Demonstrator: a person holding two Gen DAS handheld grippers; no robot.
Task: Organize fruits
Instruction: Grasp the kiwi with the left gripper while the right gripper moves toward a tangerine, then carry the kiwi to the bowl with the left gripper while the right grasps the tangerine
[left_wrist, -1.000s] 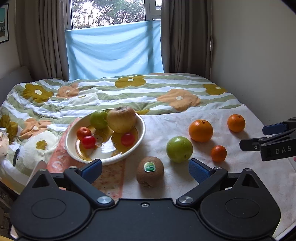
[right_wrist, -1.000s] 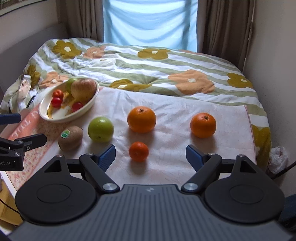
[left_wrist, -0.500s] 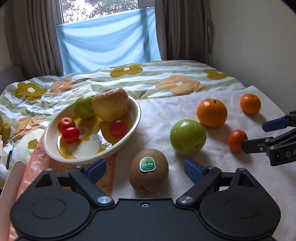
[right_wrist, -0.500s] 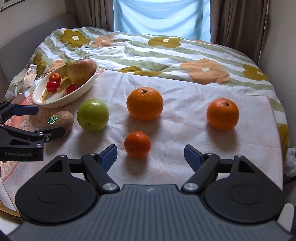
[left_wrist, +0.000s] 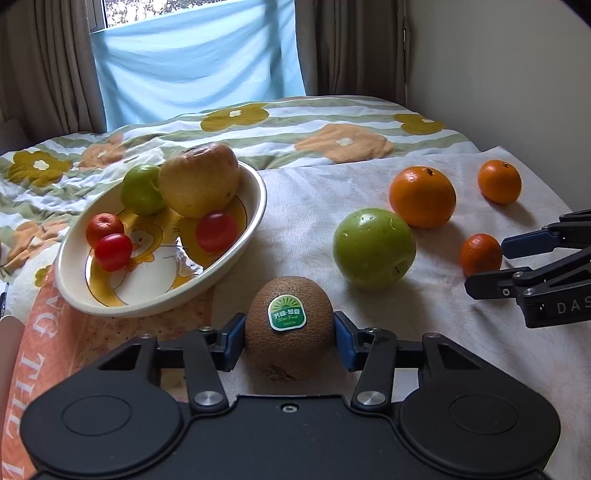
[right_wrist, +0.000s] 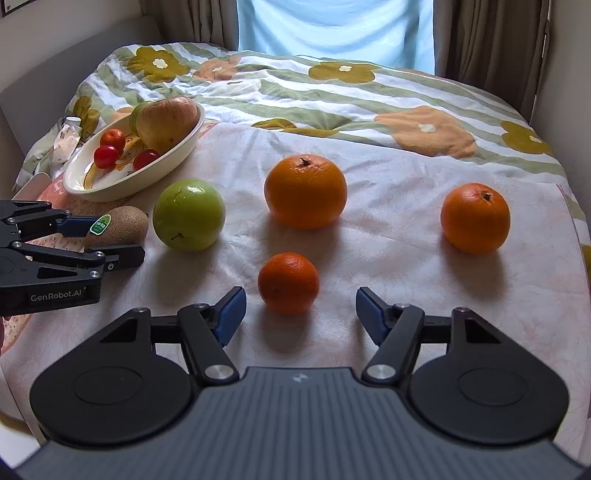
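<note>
A brown kiwi (left_wrist: 291, 295) with a green sticker lies on the cloth beside the cream bowl (left_wrist: 258, 218). My left gripper (left_wrist: 289, 332) is closing, and its blue pads touch the kiwi on both sides. In the right wrist view the left gripper (right_wrist: 116, 238) flanks the kiwi (right_wrist: 122, 225). My right gripper (right_wrist: 300, 299) is also closing. A small mandarin (right_wrist: 288, 282) sits just ahead of its pads, clear of both. Loose on the cloth lie a green apple (right_wrist: 188, 214), a large orange (right_wrist: 306, 190) and another orange (right_wrist: 475, 218). The bowl (right_wrist: 140, 181) holds a yellowish apple, a small green fruit and three cherry tomatoes.
The fruits lie on a white cloth (right_wrist: 388, 258) over a floral quilt (right_wrist: 332, 92). An orange lettered cloth (left_wrist: 40, 350) lies under the bowl. A wall (left_wrist: 498, 74) runs close along the right. A small white packet (right_wrist: 68, 134) lies left of the bowl.
Both grippers came down and forward toward the fruit. The left jaws narrowed from wide open onto the kiwi. The right jaws narrowed towards the small mandarin.
</note>
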